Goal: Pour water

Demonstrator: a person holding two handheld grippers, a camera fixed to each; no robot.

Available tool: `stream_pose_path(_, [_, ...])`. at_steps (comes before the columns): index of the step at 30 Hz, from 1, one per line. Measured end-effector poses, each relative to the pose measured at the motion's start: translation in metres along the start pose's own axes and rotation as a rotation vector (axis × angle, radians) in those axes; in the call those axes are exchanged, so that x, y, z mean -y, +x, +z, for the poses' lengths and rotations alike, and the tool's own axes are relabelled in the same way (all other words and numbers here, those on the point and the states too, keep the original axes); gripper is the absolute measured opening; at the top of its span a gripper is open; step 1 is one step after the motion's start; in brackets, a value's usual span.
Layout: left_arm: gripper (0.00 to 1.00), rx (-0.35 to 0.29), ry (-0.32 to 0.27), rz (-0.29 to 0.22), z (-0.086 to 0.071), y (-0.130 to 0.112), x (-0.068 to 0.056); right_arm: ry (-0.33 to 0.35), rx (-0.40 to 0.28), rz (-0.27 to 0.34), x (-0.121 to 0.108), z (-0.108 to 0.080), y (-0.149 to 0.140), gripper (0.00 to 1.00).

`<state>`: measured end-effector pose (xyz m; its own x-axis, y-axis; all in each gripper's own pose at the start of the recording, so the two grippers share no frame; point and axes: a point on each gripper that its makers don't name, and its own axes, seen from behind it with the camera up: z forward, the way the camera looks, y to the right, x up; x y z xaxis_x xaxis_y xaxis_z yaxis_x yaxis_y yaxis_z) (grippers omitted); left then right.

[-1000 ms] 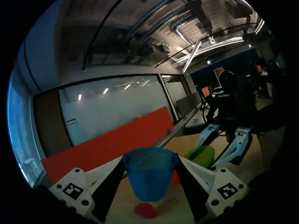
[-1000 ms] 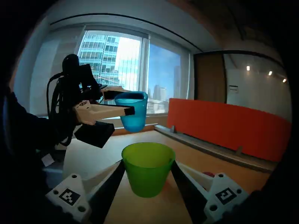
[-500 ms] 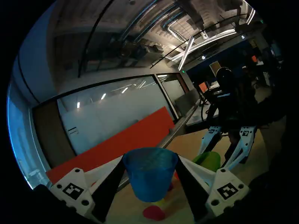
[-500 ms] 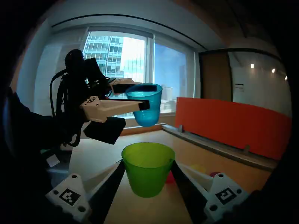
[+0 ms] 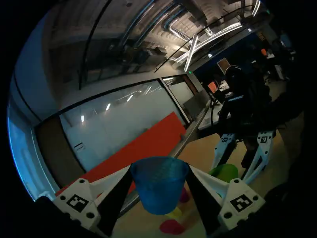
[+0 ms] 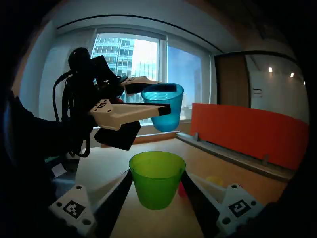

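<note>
Item: left gripper (image 5: 159, 169). Fingers part-closed, both pressed on the sides of a blue cup (image 5: 159, 190). In the right gripper view this left gripper (image 6: 161, 96) holds the blue cup (image 6: 163, 107) raised, about upright, above and just beyond a green cup (image 6: 157, 182).

Item: right gripper (image 6: 157, 173). Fingers part-closed on the green cup's sides, low over the table (image 6: 222, 170). Contents of either cup: cannot tell.

Surroundings: small coloured discs (image 5: 171, 227) on the table below the cups. Orange panel (image 6: 253, 135) and rail along the table's far right edge; window (image 6: 130, 59) far left. Bare tabletop lies around the green cup.
</note>
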<state>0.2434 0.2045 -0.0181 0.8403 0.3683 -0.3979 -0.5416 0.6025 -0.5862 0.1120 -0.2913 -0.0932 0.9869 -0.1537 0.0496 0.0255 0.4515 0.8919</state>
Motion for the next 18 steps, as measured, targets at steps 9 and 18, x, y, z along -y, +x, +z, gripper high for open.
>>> stream_pose_path(9, [0.88, -0.003, -0.004, 0.076, 0.004, 0.007, -0.003, 0.007, -0.003, -0.003, 0.0, 0.004, 0.0, 0.89])
stream_pose_path(18, [0.88, -0.007, 0.008, 0.173, 0.004, 0.013, -0.004, 0.006, -0.008, -0.002, -0.003, 0.004, 0.001, 0.9])
